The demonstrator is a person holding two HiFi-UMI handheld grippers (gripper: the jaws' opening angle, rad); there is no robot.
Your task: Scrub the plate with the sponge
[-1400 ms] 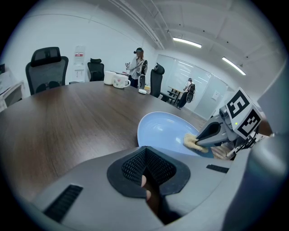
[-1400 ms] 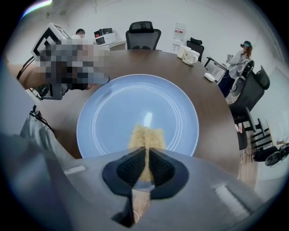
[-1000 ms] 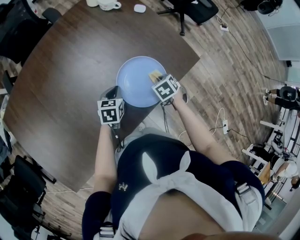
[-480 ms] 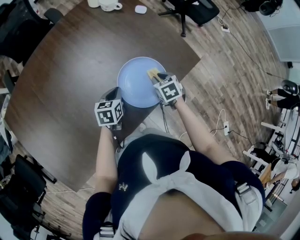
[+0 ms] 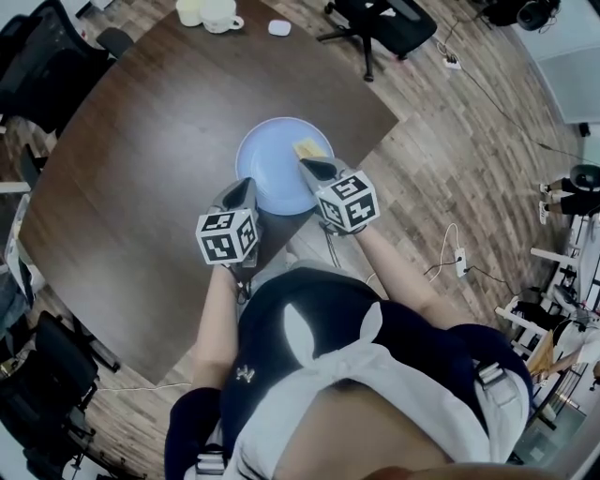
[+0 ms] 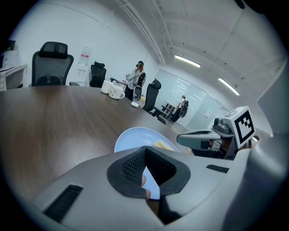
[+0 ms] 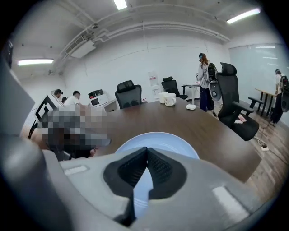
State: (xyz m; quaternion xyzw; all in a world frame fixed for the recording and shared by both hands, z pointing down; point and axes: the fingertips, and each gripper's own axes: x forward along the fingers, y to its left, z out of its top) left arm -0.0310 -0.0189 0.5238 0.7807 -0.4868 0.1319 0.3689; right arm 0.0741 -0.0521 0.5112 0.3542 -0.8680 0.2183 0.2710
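A light blue plate [image 5: 272, 169] lies on the dark wooden table [image 5: 141, 141] near its front edge. The yellow sponge [image 5: 307, 148] rests on the plate's right part, apart from both grippers. My right gripper [image 5: 306, 165] is shut and empty, its tips just short of the sponge. My left gripper [image 5: 247, 185] is shut too, tips over the plate's near left rim. In the left gripper view the left gripper [image 6: 144, 149] points at the plate [image 6: 133, 135] and sponge [image 6: 162, 145]. In the right gripper view the right gripper [image 7: 146, 149] hides the sponge; the plate [image 7: 158, 137] shows beyond.
Two white mugs [image 5: 208, 11] and a small white object [image 5: 279, 28] stand at the table's far end. Office chairs [image 5: 384, 19] ring the table. A person [image 7: 204, 76] stands far behind. Cables and a power strip [image 5: 459, 261] lie on the floor at right.
Both grippers have drawn back toward me. The right gripper's tips have come away from the sponge, which stays on the plate.
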